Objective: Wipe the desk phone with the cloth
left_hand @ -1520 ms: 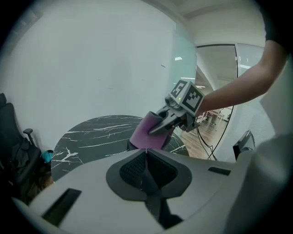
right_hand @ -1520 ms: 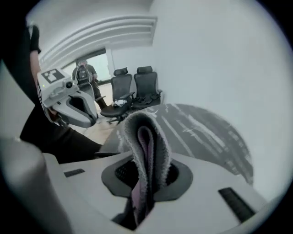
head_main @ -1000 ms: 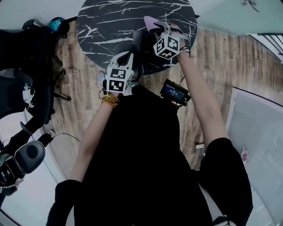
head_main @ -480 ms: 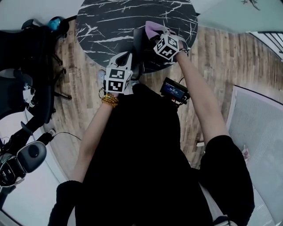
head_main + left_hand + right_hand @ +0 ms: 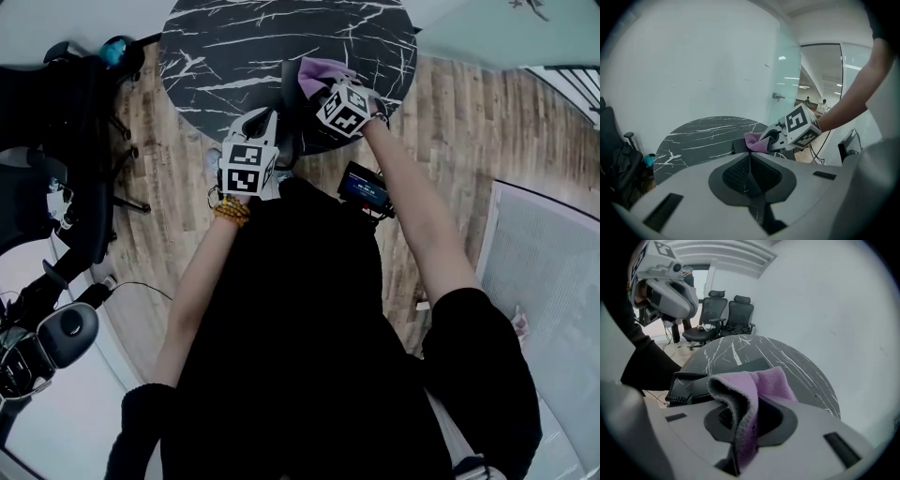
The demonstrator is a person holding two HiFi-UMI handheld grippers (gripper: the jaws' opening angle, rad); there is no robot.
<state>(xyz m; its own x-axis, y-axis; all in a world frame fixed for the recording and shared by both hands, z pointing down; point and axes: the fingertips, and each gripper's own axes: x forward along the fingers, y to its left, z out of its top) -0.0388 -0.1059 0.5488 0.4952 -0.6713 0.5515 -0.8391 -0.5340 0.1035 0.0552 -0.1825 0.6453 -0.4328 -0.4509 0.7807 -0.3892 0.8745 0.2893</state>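
At the near edge of the round black marble table (image 5: 234,47), the desk phone (image 5: 291,94) lay as a dark slab in the same spot as a second before. The purple cloth (image 5: 314,67) and the right gripper (image 5: 324,86) carrying it had slid a little to the left and toward the person, so the cloth now sat at the phone's far right part rather than out beside it. The left gripper (image 5: 266,127) had hardly shifted and hung just at the phone's left side, close to the table edge. In the right gripper view the cloth (image 5: 761,380) was pinched between the two jaws of the right gripper (image 5: 749,420). A thick fold bulged up and forward out of the gap, with the phone (image 5: 726,371) just beyond and below it and the coiled cord (image 5: 677,390) at its left. In the left gripper view the left gripper (image 5: 750,161) had its jaws pressed together and empty. Ahead of them a corner of the phone (image 5: 738,146) showed, with the cloth (image 5: 755,140) at its top and the right gripper (image 5: 768,140) close behind it. Whether the cloth actually touched the phone could not be made out in any view. From the head camera both grippers covered much of the phone, and its keypad and handset could not be told apart. The person's dark torso filled the lower half of that view, and office chairs (image 5: 726,315) stood beyond the table.
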